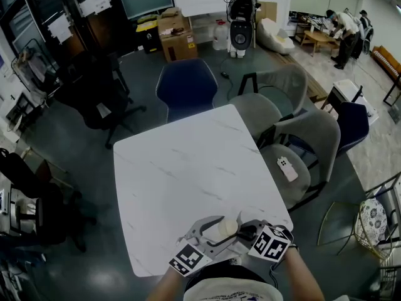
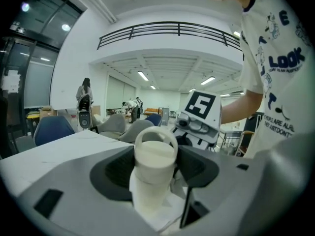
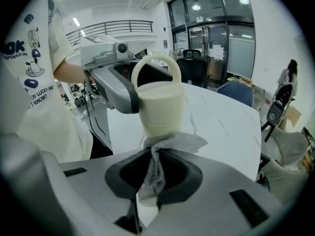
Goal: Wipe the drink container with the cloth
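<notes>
A cream drink container point(image 1: 220, 229) with a loop handle is held over the near edge of the white marble table point(image 1: 182, 168). My left gripper point(image 2: 155, 170) is shut on the container point(image 2: 153, 163), its jaws pressing the body below the lid. My right gripper point(image 3: 155, 173) is shut on a grey-white cloth point(image 3: 157, 161). The top of the cloth is bunched against the lower part of the container point(image 3: 160, 107). In the left gripper view the cloth point(image 2: 165, 213) shows under the container. In the head view the two grippers point(image 1: 235, 231) meet close together.
A blue chair point(image 1: 186, 86) stands at the table's far end and grey chairs point(image 1: 313, 137) along its right side, one with a phone point(image 1: 287, 168) on its seat. A black office chair point(image 1: 94, 93) stands at the left, cardboard boxes point(image 1: 177, 39) at the back.
</notes>
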Demonstrator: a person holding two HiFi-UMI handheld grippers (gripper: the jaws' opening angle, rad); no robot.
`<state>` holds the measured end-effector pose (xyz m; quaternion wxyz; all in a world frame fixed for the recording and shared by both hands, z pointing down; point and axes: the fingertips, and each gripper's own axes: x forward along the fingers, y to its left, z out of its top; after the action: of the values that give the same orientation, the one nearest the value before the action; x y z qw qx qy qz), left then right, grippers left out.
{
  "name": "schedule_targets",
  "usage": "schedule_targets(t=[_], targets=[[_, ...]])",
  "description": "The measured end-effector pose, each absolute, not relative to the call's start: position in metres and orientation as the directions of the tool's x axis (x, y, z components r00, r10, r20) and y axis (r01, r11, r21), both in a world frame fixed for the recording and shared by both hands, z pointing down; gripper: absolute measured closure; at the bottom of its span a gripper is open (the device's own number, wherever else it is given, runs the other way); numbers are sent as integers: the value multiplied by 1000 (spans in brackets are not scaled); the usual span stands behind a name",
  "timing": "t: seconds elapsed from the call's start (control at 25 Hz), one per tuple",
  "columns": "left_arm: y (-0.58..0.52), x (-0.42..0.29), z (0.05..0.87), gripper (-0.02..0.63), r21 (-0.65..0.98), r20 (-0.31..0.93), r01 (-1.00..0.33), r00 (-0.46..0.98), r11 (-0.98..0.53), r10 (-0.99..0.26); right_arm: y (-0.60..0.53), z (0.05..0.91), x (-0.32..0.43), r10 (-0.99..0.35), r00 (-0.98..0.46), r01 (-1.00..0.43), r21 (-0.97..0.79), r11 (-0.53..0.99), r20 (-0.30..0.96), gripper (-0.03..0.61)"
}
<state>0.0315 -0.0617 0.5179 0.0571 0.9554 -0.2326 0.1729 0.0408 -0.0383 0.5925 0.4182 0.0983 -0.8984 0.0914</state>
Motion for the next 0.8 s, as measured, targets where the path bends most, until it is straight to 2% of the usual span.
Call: schedule_targets(t=[0.8], targets=[[-57, 30, 518, 336, 18, 393, -217, 899, -976, -192, -42, 547, 40, -141, -671, -227, -20, 974, 728, 532]])
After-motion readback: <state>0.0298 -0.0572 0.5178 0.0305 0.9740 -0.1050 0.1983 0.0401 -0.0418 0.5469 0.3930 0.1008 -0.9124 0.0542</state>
